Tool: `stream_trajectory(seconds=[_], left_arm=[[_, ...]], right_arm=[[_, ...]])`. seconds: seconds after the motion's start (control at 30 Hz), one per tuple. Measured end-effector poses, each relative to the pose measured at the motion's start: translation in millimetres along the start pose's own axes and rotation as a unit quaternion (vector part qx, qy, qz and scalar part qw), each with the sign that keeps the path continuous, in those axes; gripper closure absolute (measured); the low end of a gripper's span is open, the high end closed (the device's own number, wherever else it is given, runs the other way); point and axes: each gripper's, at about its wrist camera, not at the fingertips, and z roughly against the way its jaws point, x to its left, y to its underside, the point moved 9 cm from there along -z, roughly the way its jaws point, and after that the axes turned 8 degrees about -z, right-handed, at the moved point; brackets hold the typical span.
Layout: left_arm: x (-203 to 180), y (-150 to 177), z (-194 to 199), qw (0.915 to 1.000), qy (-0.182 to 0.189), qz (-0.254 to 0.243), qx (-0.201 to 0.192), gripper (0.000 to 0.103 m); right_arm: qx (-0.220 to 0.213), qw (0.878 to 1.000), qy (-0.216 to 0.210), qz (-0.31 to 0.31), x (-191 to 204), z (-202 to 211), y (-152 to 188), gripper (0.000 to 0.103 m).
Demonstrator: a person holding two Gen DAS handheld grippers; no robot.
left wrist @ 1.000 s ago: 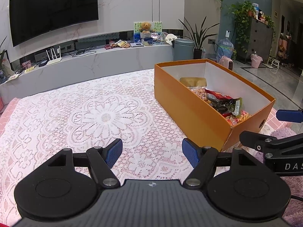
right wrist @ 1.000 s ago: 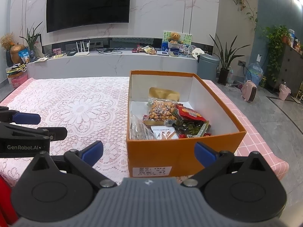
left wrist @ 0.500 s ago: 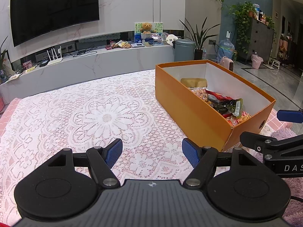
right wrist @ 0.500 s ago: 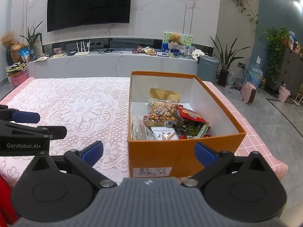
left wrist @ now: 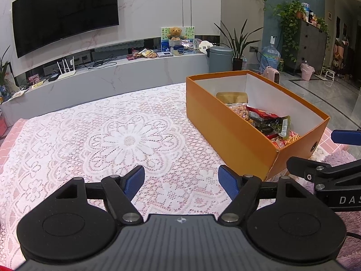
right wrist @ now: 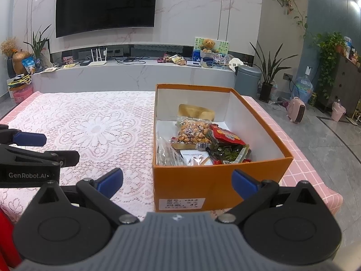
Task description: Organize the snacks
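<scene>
Beside the box, both my grippers wait empty.
Left view: my left gripper (left wrist: 181,179) spread wide over lace, left of the box (left wrist: 227,126). Right view: my right gripper (right wrist: 177,180) gapes before the box, snacks (right wrist: 203,142) inside.

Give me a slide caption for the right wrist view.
Open right claw faces an orange box of snack packets on a lace tablecloth.
</scene>
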Motion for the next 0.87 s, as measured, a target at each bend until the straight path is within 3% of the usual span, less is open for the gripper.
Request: stream_trajectory(seconds=[0.87], left_arm=[[0.7,-0.2,3.1,0.9999,-0.012,-0.001,-0.007,0.013]], right_arm=[[0.001,1.0,-0.004,-0.002,0.7,0.6,0.8,0.003]])
